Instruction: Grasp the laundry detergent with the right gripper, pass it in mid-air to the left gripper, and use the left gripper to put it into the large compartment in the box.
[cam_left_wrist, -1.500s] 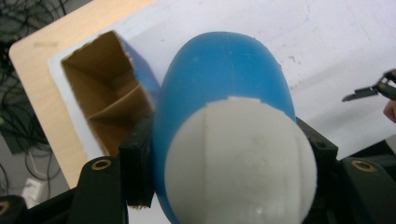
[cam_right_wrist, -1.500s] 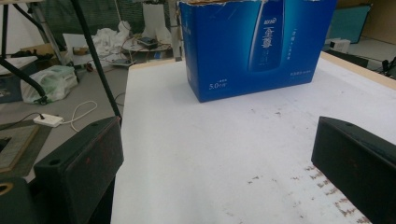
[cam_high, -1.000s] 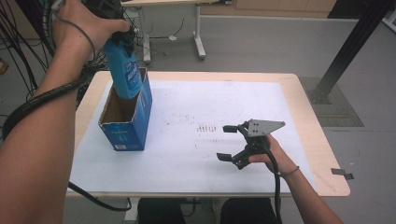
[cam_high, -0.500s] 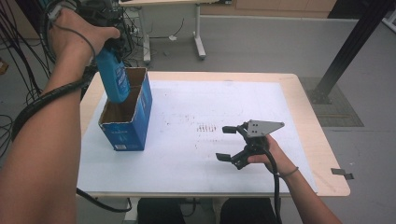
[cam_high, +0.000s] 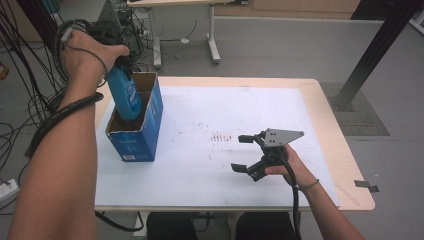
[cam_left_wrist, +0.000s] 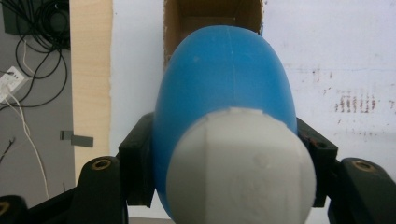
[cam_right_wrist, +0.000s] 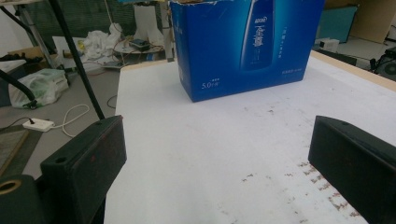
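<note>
Left gripper (cam_high: 125, 65) points down above the box (cam_high: 135, 135), jaws clamped tight; right gripper (cam_high: 248, 154) rests well right of it, jaws spread wide.

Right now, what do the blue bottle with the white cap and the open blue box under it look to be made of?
Blue bottle with the white cap: probably moulded plastic, smooth and semi-matt, with a faint seam line down its body; the cap looks like duller, slightly grainy plastic. Open blue box: cardboard, judging by the raw brown inside and ragged top edge, with a glossy printed outer face.
</note>
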